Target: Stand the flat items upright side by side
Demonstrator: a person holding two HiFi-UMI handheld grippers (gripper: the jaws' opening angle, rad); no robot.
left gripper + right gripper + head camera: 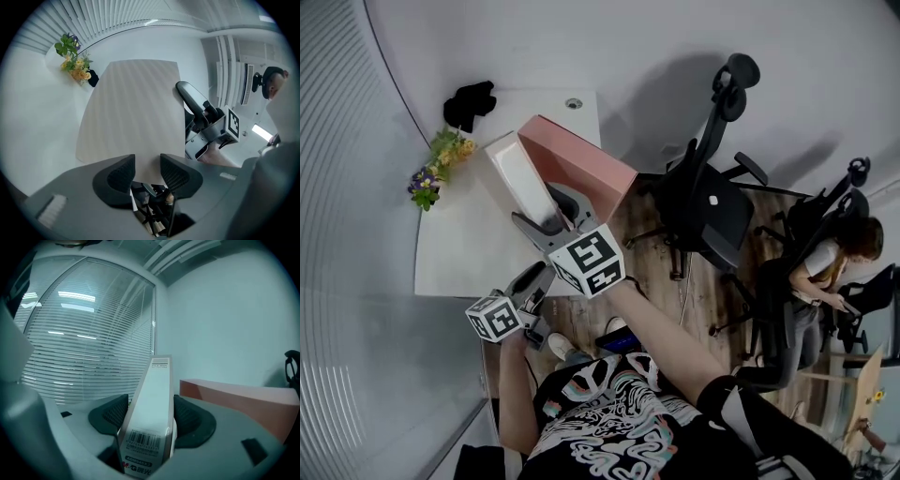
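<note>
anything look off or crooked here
The white file box, clamped in the right gripper, sits slanted between the jaws rather than upright. The pink box beside it slopes the same way, so neither stands straight on the table yet. Nothing looks spilled or damaged.

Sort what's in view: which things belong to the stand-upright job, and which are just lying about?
Job:
- white file box, gripped by the right hand-held gripper
- pink file box beside it
- left hand-held gripper, jaws apart
- table

Lying about:
- flowers
- black object at the table's far corner
- office chair
- seated person
</note>
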